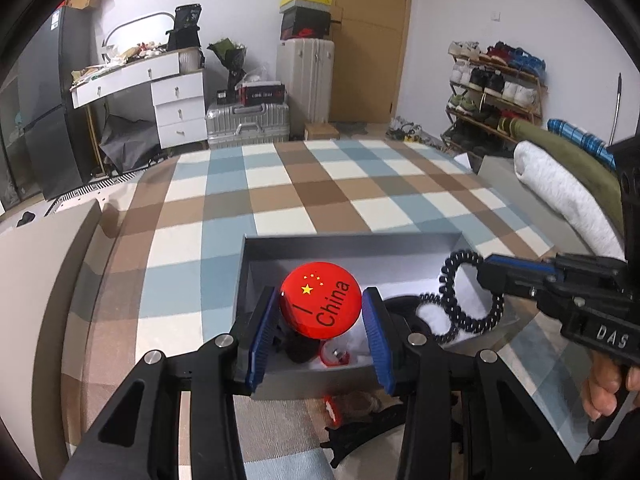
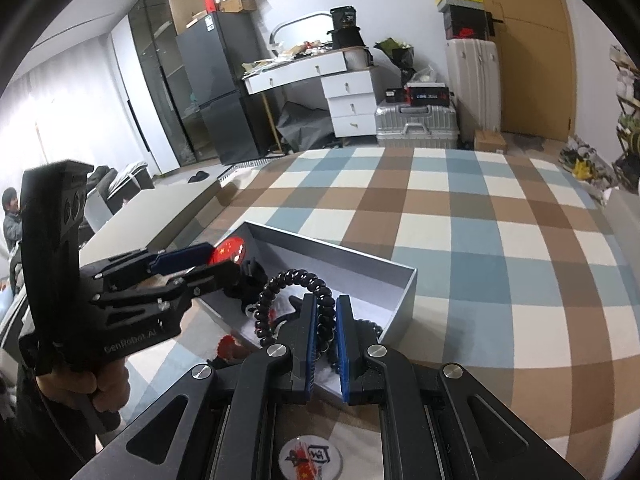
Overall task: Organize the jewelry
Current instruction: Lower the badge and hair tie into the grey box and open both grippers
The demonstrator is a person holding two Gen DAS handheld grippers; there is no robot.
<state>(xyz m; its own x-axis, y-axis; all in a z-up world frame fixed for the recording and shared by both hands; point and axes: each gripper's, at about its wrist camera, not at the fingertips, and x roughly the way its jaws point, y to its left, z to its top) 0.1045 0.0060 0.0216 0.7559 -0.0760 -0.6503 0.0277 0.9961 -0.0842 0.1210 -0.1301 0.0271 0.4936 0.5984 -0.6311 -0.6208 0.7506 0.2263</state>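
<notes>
A grey open box [image 1: 352,244] lies on the checked cloth, seen also in the right wrist view [image 2: 404,292]. My left gripper [image 1: 320,300] is shut on a red round "I China" badge [image 1: 320,300] and holds it over the box; the badge also shows in the right wrist view [image 2: 229,251]. My right gripper [image 2: 325,316] is shut on a black spiral hair tie [image 2: 296,280], held above the box's right part; the tie shows in the left wrist view [image 1: 456,296]. Small black and red items [image 1: 332,354] lie inside the box.
A black clip [image 1: 360,432] and a red item [image 1: 330,406] lie on the cloth before the box. Another round badge [image 2: 310,458] lies under my right gripper. A rolled white towel [image 1: 560,196] lies at the right. Suitcases, drawers and a shoe rack stand behind.
</notes>
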